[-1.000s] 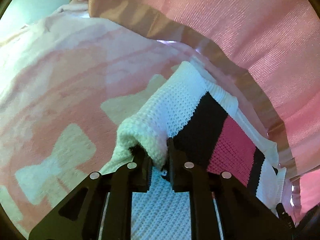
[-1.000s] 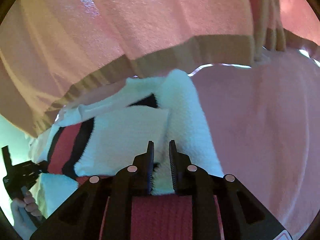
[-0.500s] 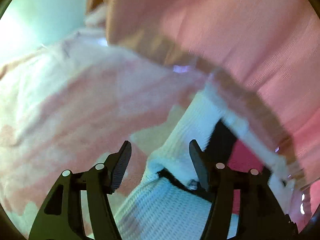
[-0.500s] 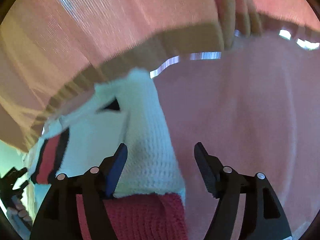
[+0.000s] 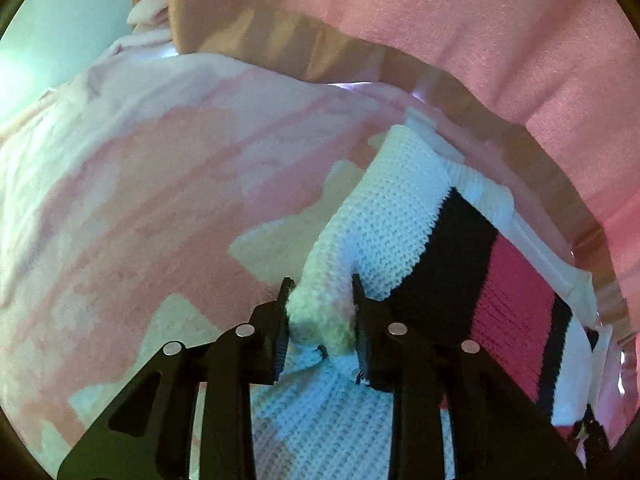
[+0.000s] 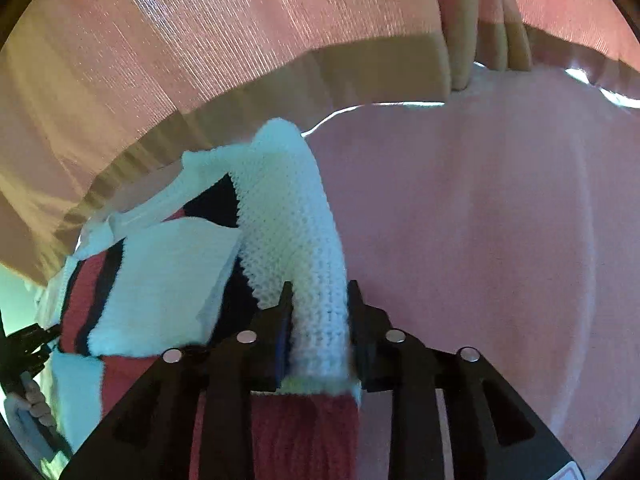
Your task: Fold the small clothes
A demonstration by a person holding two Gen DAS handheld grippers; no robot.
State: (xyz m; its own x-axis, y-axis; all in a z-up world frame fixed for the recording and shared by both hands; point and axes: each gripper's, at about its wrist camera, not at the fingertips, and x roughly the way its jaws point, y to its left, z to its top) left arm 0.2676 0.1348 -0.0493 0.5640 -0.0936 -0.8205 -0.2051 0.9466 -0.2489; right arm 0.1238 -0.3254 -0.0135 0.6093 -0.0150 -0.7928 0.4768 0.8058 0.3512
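Note:
A small knitted sweater [image 5: 404, 216] in white, black and pink stripes lies on a pink blanket [image 5: 160, 184]. My left gripper [image 5: 320, 312] is shut on a bunched white edge of the sweater at its left side. In the right wrist view the sweater [image 6: 168, 280] lies partly folded, a white panel over the striped body. My right gripper [image 6: 318, 320] is shut on a thick white knitted fold [image 6: 296, 232] at the sweater's right side. The left gripper [image 6: 28, 344] shows at the far left edge there.
A pink curtain with a tan hem [image 5: 460, 40] hangs just behind the sweater and also shows in the right wrist view [image 6: 200, 60]. The blanket has pale bow shapes [image 5: 280, 240] on the left and is plain pink on the right [image 6: 500, 240].
Both grippers opened half a second ago and have closed again on thicker folds of the white knit, each at its own side of the sweater.

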